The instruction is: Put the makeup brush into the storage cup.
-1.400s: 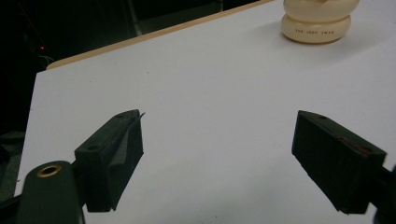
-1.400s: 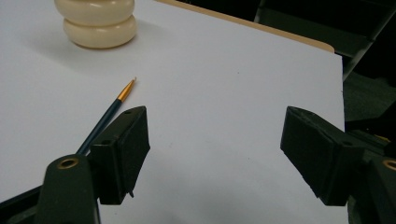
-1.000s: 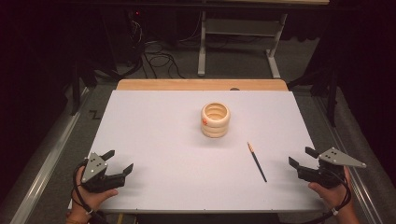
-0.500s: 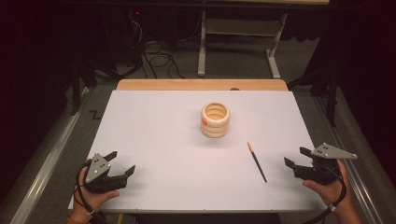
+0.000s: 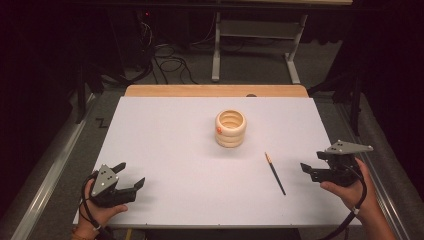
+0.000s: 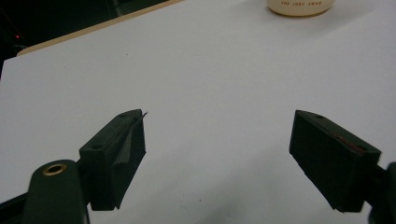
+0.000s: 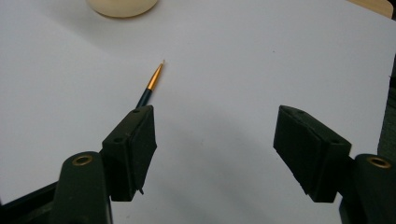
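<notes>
Right gripper [image 5: 311, 170], jaws apart with nothing between them and just been closing slightly, hovers near the white table's [image 5: 165, 145] right edge; bare surface lies ahead. Thin dark paintbrush [image 5: 275, 173] lies just beside it, toward the centre.

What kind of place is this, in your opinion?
Probably a lab or workshop: a white work table in a dark room, cables on the grey floor, and a metal table frame behind.

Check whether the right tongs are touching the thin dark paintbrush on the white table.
Apart. The high view shows bare white table between the right tongs and the thin dark paintbrush.
</notes>
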Available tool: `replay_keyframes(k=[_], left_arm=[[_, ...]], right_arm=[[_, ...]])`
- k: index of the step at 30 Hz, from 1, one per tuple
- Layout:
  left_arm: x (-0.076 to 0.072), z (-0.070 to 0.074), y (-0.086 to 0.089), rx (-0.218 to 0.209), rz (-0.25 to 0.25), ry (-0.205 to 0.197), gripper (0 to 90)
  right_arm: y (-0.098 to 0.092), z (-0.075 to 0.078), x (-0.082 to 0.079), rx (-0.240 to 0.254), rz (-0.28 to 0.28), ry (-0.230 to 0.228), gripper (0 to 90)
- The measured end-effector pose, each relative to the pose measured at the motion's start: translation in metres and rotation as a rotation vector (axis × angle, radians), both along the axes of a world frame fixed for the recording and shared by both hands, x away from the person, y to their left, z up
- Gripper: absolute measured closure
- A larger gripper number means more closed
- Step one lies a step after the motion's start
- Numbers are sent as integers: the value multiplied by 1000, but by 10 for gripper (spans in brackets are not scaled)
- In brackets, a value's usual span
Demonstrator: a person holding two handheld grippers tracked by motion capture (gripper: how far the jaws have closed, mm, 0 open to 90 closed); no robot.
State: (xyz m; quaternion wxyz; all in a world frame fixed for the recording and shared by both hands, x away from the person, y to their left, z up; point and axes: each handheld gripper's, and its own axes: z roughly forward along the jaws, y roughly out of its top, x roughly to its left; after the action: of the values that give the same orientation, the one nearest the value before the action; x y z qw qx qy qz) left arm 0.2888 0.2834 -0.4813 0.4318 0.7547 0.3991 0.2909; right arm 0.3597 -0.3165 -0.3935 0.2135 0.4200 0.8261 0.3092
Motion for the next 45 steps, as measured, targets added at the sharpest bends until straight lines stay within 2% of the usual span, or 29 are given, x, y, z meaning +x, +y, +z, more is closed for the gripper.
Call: replay_keyframes(k=[8, 18, 22, 27, 30, 33, 35, 39, 45], left_arm=[[0, -1, 0, -4, -1, 4, 193], [1, -2, -1, 10, -5, 20, 192], [1, -2, -1, 13, -2, 15, 192], [0, -2, -1, 10, 3, 13, 191], [0, -2, -1, 12, 1, 14, 191], [0, -2, -1, 10, -1, 15, 191], [0, -2, -1, 11, -2, 15, 191], [0, -2, 0, 11, -1, 17, 189], [1, -2, 0, 7, -5, 23, 189]], right_arm=[[15, 10, 7, -20, 19, 20, 309], [30, 12, 16, -43, 33, 46, 314], [36, 11, 21, -46, 34, 72, 320], [44, 9, 29, -44, 17, 126, 346], [47, 9, 32, -49, 11, 138, 353], [57, 8, 37, -65, 12, 178, 354], [59, 8, 38, -73, 9, 178, 354], [71, 3, 44, -93, 11, 213, 361], [80, -5, 50, -112, 17, 240, 360]])
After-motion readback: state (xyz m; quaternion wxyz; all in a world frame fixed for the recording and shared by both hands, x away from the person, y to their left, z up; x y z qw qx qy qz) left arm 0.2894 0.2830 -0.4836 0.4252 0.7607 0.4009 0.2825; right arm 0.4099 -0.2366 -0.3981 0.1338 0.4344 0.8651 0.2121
